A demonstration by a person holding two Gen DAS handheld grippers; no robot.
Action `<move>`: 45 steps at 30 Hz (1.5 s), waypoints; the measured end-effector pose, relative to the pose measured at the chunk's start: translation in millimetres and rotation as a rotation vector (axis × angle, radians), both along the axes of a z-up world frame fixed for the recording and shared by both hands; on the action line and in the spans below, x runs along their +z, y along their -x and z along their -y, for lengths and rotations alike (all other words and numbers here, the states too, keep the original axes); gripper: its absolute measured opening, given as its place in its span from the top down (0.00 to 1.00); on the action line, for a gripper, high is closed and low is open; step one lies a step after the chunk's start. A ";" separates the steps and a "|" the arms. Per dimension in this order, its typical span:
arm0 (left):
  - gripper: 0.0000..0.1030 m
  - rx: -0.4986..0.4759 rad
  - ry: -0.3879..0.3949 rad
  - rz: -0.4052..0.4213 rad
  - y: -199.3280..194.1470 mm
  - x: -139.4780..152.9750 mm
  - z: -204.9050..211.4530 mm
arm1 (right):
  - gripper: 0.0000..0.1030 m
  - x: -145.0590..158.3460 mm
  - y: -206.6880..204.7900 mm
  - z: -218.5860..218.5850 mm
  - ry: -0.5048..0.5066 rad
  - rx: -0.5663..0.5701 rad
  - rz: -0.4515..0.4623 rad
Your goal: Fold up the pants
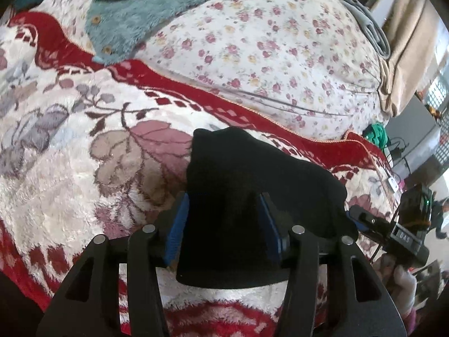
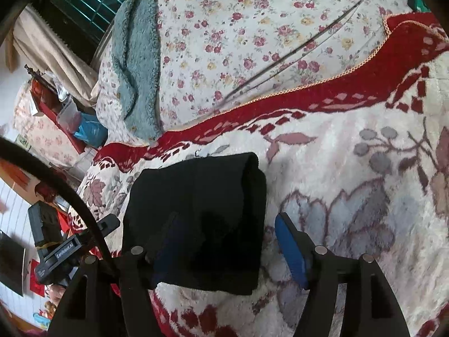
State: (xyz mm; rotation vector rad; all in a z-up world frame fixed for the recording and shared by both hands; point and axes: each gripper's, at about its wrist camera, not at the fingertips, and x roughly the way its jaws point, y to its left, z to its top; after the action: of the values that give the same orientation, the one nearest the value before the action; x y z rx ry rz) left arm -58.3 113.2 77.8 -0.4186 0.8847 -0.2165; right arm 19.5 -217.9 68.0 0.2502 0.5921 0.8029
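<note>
The black pants (image 1: 252,196) lie folded into a compact bundle on the red and white floral blanket (image 1: 70,168). My left gripper (image 1: 224,230) is open with its blue pads on either side of the bundle's near end. In the right wrist view the pants (image 2: 202,210) lie as a thick folded block. My right gripper (image 2: 233,247) is open wide: its left finger lies on or just above the bundle's near part, its right blue pad (image 2: 291,250) stands clear to the right over the blanket (image 2: 364,168). The right gripper also shows in the left wrist view (image 1: 362,219), at the bundle's right edge.
A teal fleece garment (image 1: 134,14) lies on the flowered sheet (image 1: 266,50) beyond the blanket; it also shows in the right wrist view (image 2: 134,64). Beige cloth (image 1: 407,50) and room clutter lie past the bed's right edge. A shelf with a blue bag (image 2: 89,129) stands at left.
</note>
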 end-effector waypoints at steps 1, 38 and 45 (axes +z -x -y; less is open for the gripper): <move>0.51 -0.002 0.004 -0.006 -1.8 -1.3 0.0 | 0.34 -0.7 -1.0 -0.7 0.004 0.002 -0.001; 0.53 -0.083 0.122 -0.018 -35.4 -45.5 8.1 | 0.49 -40.1 -21.1 -13.5 -0.090 0.170 0.084; 0.61 -0.083 0.096 0.011 -26.1 -27.1 6.8 | 0.57 -29.6 -9.5 -12.5 -0.091 0.160 0.125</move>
State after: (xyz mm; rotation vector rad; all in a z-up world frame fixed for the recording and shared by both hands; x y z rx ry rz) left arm -32.2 106.4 50.7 -0.4700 0.8840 -0.3380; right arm 29.0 -205.4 38.4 0.2357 0.4627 0.9939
